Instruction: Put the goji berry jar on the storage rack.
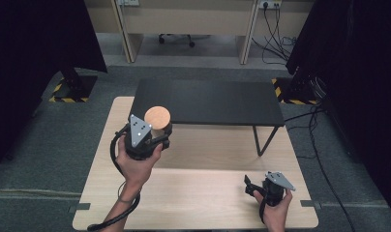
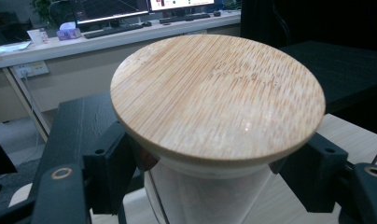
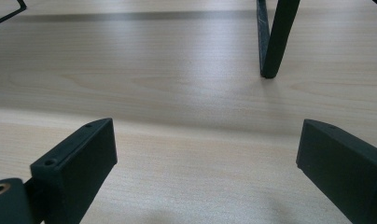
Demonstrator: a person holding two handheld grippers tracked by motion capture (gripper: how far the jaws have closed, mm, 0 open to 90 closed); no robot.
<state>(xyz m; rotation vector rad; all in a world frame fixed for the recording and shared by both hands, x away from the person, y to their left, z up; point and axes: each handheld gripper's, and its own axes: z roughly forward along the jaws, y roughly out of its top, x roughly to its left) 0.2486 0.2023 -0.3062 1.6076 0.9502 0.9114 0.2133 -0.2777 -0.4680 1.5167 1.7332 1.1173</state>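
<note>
My left hand-held gripper (image 1: 157, 131) clamps the white jar (image 2: 200, 196) just under its bamboo lid (image 2: 218, 95), above the worktop (image 1: 198, 193). My right hand-held gripper (image 1: 249, 184) gapes wide, empty.

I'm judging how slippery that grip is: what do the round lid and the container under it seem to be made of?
The lid looks like bamboo or strip-laminated wood, matt: fine parallel grain lines and pale tan colour. The container below it, clamped by the left gripper, is white and smooth with a faint sheen, possibly ceramic or frosted glass; the look leaves that open.
</note>
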